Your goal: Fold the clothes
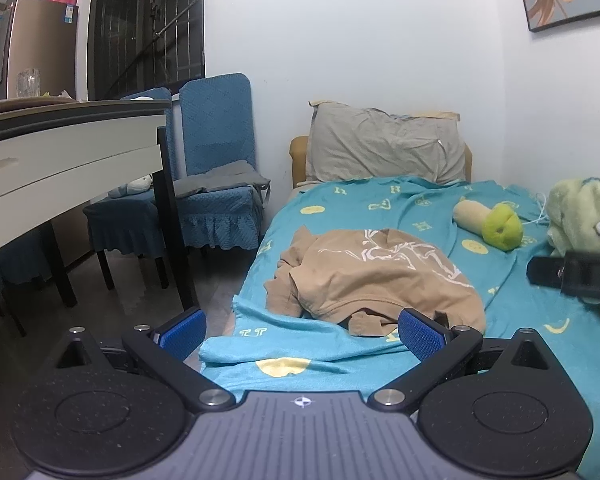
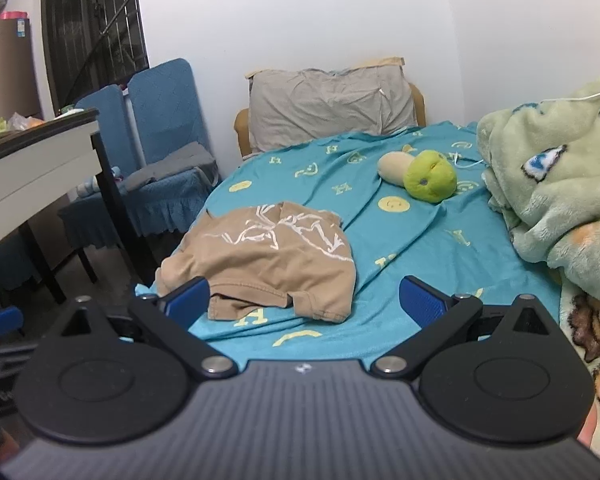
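The tan shirt [image 1: 374, 276] [image 2: 268, 256] lies crumpled on the teal bedsheet [image 1: 500, 320] [image 2: 440, 248], near the bed's left edge. Left gripper [image 1: 302, 334]: jaws apart, empty, just short of the shirt. Right gripper [image 2: 304, 300]: jaws apart, empty, near the shirt's hem.

L tongs [image 1: 302, 334] & R tongs [image 2: 304, 302] both spread wide.
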`<state>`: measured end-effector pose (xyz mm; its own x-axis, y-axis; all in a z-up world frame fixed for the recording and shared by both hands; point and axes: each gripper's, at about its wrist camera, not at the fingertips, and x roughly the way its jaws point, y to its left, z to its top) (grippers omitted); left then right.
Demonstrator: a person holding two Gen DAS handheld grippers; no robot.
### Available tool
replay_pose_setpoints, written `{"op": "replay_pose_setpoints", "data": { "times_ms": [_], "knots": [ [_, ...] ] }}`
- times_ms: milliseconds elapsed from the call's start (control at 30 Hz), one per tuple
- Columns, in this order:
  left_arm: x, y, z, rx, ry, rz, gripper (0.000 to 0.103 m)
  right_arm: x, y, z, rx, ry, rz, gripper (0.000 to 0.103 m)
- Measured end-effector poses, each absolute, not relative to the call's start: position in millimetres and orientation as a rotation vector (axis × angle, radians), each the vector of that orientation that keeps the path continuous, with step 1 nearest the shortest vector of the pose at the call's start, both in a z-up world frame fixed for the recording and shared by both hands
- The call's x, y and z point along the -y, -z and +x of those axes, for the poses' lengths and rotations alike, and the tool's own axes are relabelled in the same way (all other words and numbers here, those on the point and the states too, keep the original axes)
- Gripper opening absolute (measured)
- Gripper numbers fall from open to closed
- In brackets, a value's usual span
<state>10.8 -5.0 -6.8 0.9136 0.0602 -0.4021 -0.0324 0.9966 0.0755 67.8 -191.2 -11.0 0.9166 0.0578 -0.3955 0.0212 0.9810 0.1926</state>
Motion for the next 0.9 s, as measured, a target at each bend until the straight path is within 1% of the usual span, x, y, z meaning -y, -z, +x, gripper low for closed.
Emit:
{"op": "replay_pose_setpoints", "data": {
  "times_ms": [67, 133, 167, 200, 233, 267, 300, 400, 467, 633, 800, 900],
  "knots": [
    [5.0, 4.7, 10.4, -0.418, -0.047, 0.058, 0.103, 193.6, 7.4, 66.2, -0.408, -0.024, 0.202, 0.1],
    [5.0, 2.6, 10.1, -0.42, -0.047, 0.048, 0.103, 195.7, 3.5, 64.6, -0.413, -0.026, 0.208, 0.091],
    [5.0, 1.6, 9.9, -0.421, -0.047, 0.043, 0.103, 196.6, 1.1, 64.8, -0.417, -0.025, 0.211, 0.079],
    [5.3, 0.7, 9.4, -0.421, -0.047, 0.042, 0.103, 197.5, -1.3, 65.1, -0.421, -0.025, 0.214, 0.072],
    [5.6, -0.3, 8.2, -0.419, -0.05, 0.044, 0.103, 198.5, -3.8, 64.7, -0.421, -0.027, 0.219, 0.07],
    [6.3, -1.2, 7.4, -0.416, -0.054, 0.045, 0.103, 199.3, -6.3, 64.2, -0.416, -0.034, 0.226, 0.064],
    [7.1, -2.9, 6.9, -0.416, -0.056, 0.044, 0.103, 200.2, -9.2, 62.9, -0.409, -0.042, 0.234, 0.055],
    [10.5, -8.8, 6.1, -0.415, -0.07, 0.05, 0.103, 205.7, -17.6, 55.0, -0.376, -0.052, 0.255, 0.045],
    [14.7, -13.3, 6.8, -0.417, -0.08, 0.062, 0.103, 210.5, -23.4, 49.9, -0.36, -0.06, 0.272, 0.041],
    [26.8, -29.6, 5.2, -0.41, -0.053, 0.076, 0.103, 220.3, -39.1, 40.8, -0.352, -0.051, 0.306, 0.041],
    [38.3, -45.0, 3.5, -0.382, -0.013, 0.1, 0.103, 218.2, -55.5, 50.5, -0.453, -0.011, 0.347, 0.042],
    [35.9, -40.1, 8.2, -0.4, 0.006, 0.109, 0.103, 210.5, -65.3, 52.9, -0.46, -0.027, 0.371, 0.042]
  ]
}}
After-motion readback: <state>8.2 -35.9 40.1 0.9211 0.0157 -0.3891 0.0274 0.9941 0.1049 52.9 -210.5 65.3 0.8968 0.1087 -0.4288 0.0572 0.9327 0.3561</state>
